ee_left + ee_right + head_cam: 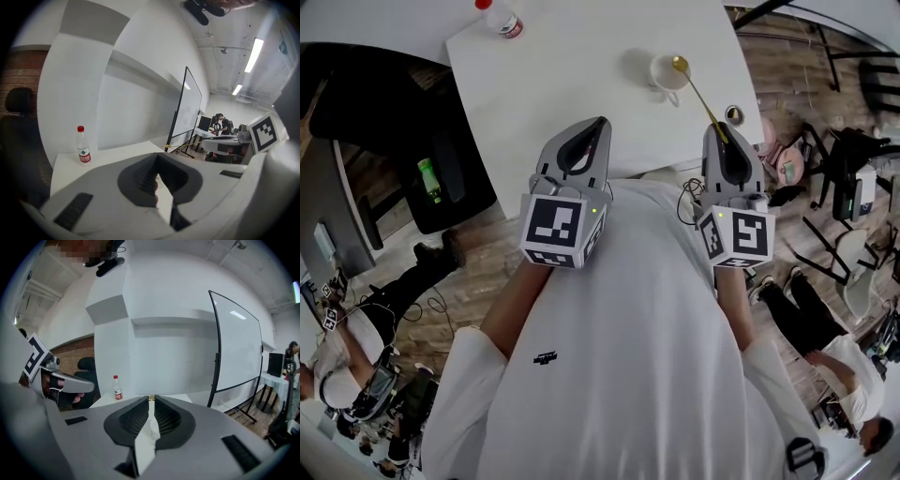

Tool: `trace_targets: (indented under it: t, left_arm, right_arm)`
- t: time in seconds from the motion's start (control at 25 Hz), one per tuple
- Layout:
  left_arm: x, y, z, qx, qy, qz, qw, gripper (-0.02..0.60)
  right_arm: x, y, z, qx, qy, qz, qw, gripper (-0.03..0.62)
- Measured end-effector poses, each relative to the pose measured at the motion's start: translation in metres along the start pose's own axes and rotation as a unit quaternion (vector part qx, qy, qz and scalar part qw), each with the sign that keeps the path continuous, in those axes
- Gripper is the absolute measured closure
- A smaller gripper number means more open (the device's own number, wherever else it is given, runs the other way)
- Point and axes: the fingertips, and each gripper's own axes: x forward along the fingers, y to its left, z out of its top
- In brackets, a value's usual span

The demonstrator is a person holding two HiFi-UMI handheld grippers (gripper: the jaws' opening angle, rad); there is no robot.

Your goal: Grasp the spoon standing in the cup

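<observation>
We had the right claw (719, 129) pinched on the handle end of a light, stiff, likely slippery spoon (698, 94), cup (661, 77) just ahead of it, left claw (602, 122) closed and empty.

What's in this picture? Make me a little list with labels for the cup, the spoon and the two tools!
table: white
cup: white, standing on the table's right part
spoon: gold, bowl end at the cup, handle leaning out toward the person
right tool: jaws together on the end of the spoon's handle
left tool: jaws together, holding nothing, near the table's front edge
bottle: clear with a red cap, upright at the table's far left corner
</observation>
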Motion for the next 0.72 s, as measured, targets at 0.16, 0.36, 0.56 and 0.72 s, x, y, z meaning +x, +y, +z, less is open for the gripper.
trace_targets:
  t: [0.16,0.36,0.56,0.72]
  left_arm:
    - [-0.001,-0.006,0.003,0.004,-0.011,0.006,0.9999,0.584]
    - [-0.008,-0.002,0.000,0.003,-0.012,0.006,0.9999,0.584]
    - [-0.011,0.000,-0.002,0.006,-0.014,0.004,0.9999,0.584]
    - [-0.015,0.001,-0.001,0.006,-0.014,0.003,0.9999,0.584]
  right_arm:
    - [-0.009,-0.007,0.001,0.005,-0.005,0.008,1.000,0.554]
    - [-0.013,0.003,0.002,-0.003,-0.001,0.024,1.000,0.554]
    - [-0.015,0.008,0.000,0.000,-0.005,0.021,1.000,0.554]
    - [-0.018,0.013,-0.002,0.009,-0.004,0.017,1.000,0.554]
